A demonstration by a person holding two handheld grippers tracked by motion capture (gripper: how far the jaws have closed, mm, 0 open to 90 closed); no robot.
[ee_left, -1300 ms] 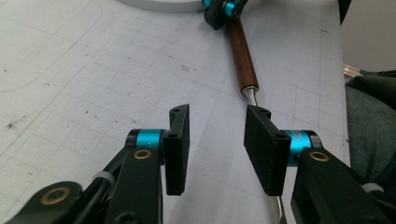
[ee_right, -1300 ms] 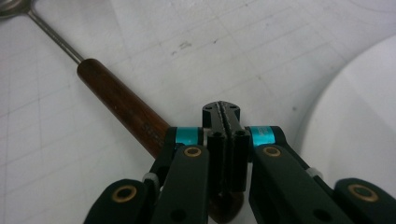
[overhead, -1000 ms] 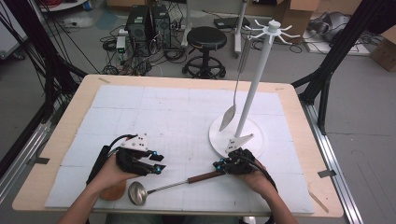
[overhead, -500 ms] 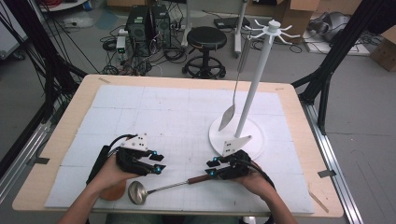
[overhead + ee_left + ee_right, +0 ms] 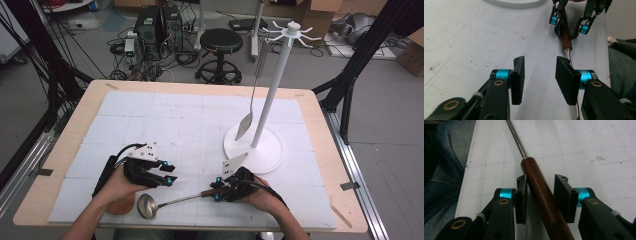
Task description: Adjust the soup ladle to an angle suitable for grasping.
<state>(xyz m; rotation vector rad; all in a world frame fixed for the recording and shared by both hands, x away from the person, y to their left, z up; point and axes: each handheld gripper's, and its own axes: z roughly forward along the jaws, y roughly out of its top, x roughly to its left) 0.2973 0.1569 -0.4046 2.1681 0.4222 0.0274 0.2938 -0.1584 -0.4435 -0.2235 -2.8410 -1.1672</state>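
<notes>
White gridded matting covers your wood-edged counter [image 5: 320, 150], with a workshop floor of cables, computer towers and a black stool [image 5: 218, 52] behind it.

Nearest you, the steel ladle with the dark brown wooden handle [image 5: 175, 201] lies flat along the front edge, bowl toward your left hand, handle toward your right. Your right gripper [image 5: 218, 189] is down at the counter with its fingers [image 5: 561, 195] set narrowly either side of that handle; in the right gripper view one finger touches the wood while the other stands a little apart, so the grip looks not quite closed. Your right wrist lies low, forearm coming in from the front edge.

Your left gripper [image 5: 169, 172] hovers just beyond the ladle's bowl, its fingers [image 5: 517, 77] wide and holding nothing, pointed across toward the right gripper.

Farther back stands the white utensil rack on a round base [image 5: 260, 145], a steel spoon [image 5: 245, 125] hanging beside its pole.

The step in hand looks like picking up the ladle. Next, you probably need to close fully on the handle, then lift without letting the bowl swing.
</notes>
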